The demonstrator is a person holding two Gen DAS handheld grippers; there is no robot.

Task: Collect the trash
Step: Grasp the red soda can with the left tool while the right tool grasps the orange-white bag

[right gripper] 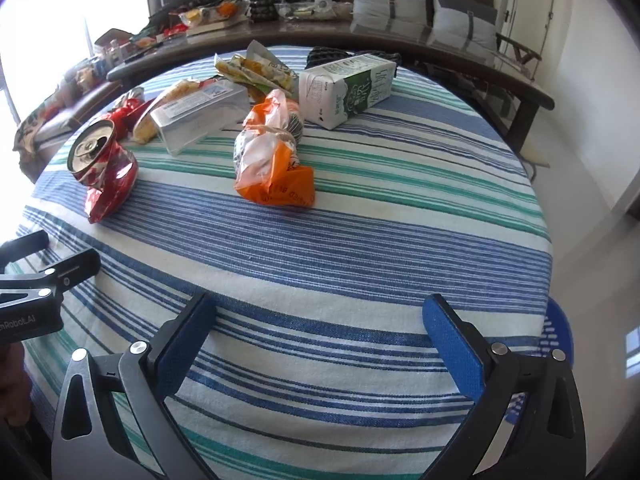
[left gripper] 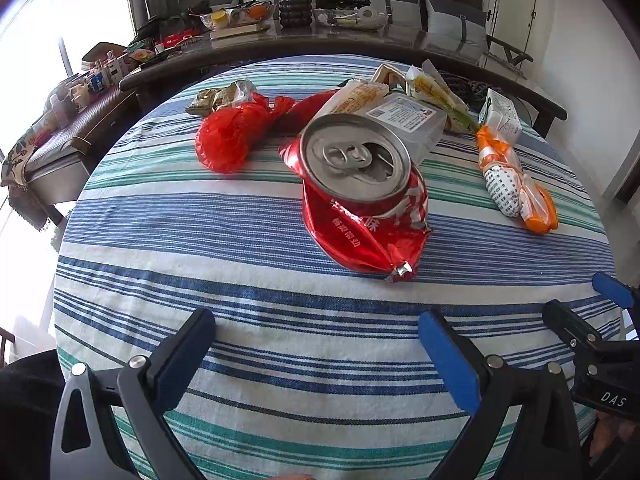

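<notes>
A crushed red soda can lies on the striped tablecloth, straight ahead of my open left gripper, which holds nothing. Behind the can are a red plastic bag, a clear plastic box, snack wrappers and an orange bag. In the right wrist view the crushed can is at the left, the orange bag sits in the middle and a green-and-white milk carton lies behind it. My right gripper is open and empty, well short of them.
A long dark table with clutter and cushioned seating stands behind the cloth-covered table. A blue plastic basket shows below the table edge at the right. The right gripper's fingers appear at the left view's right edge.
</notes>
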